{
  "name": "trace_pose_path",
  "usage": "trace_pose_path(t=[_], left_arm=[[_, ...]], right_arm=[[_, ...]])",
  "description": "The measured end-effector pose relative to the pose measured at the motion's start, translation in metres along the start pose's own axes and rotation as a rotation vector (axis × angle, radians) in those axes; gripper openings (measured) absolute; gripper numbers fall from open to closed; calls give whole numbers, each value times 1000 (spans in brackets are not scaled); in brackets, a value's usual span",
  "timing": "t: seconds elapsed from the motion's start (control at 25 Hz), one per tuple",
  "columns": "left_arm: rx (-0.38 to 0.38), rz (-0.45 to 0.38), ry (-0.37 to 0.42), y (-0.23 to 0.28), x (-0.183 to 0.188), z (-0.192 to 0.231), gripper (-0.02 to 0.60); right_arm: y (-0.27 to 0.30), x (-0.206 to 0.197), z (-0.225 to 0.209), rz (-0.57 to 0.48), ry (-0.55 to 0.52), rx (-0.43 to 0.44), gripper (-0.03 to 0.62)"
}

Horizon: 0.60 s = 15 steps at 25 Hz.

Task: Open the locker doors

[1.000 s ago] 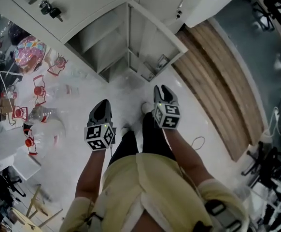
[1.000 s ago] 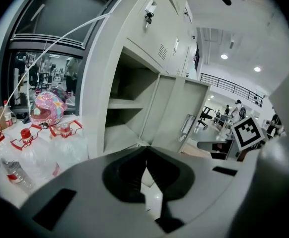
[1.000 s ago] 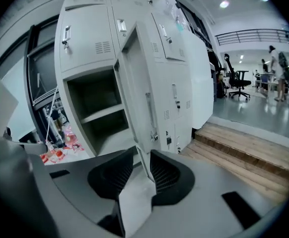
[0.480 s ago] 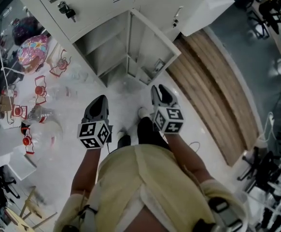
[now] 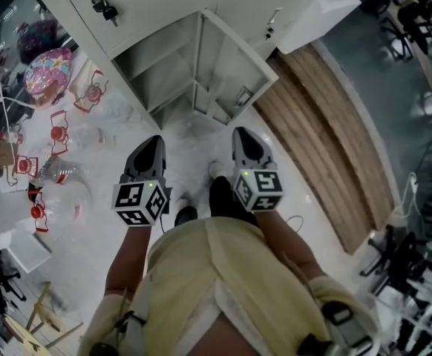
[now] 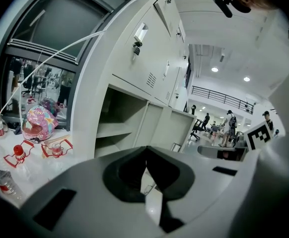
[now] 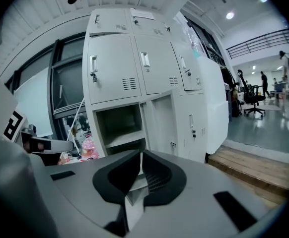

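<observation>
A bank of white lockers [image 5: 201, 6] stands ahead of me. Its lower-left compartment [image 5: 160, 76] is empty, with its door [image 5: 234, 69] swung out toward me. In the right gripper view the same open compartment [image 7: 118, 125] sits below shut doors [image 7: 109, 68]. My left gripper [image 5: 151, 145] hangs over the floor short of the lockers, jaws together and empty [image 6: 145, 152]. My right gripper [image 5: 244, 136] is level with it, near the open door's edge. Its jaws are closing with nothing between them [image 7: 141, 155].
A wooden step [image 5: 327, 147] runs along the right of the lockers. Floor clutter lies at the left: a pink patterned bag [image 5: 47, 67], red-handled items [image 5: 60, 128], clear bottles [image 5: 53, 173]. Keys [image 5: 103, 7] hang in an upper door's lock. Office chairs [image 5: 413, 13] stand far right.
The right gripper's jaws have come together. Both grippers have dropped slightly toward my body, and the lockers sit a bit farther up the head view.
</observation>
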<state>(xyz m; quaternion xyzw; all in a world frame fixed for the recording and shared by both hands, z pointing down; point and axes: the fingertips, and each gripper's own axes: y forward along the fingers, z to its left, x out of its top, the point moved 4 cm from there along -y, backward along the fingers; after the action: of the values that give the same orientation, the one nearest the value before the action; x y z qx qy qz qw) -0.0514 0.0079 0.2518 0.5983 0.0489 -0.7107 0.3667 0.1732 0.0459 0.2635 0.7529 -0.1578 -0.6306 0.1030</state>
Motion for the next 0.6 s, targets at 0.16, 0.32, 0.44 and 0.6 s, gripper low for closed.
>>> trace_pose_path(t=[0.16,0.32,0.44,0.6], left_arm=[[16,-5,6,-7,4,5,5],[30,-13,10,-10,8,8,4],[35,-18,12,-11,10,9,5],[33,-17,11,-10,11,8,5]], right_arm=[[-2,5,1,3,21,2,6],[-2,7,2,19,0,1,5],[-1,8,5,17,2,8,4],[0,10,6,10,12,10,4]])
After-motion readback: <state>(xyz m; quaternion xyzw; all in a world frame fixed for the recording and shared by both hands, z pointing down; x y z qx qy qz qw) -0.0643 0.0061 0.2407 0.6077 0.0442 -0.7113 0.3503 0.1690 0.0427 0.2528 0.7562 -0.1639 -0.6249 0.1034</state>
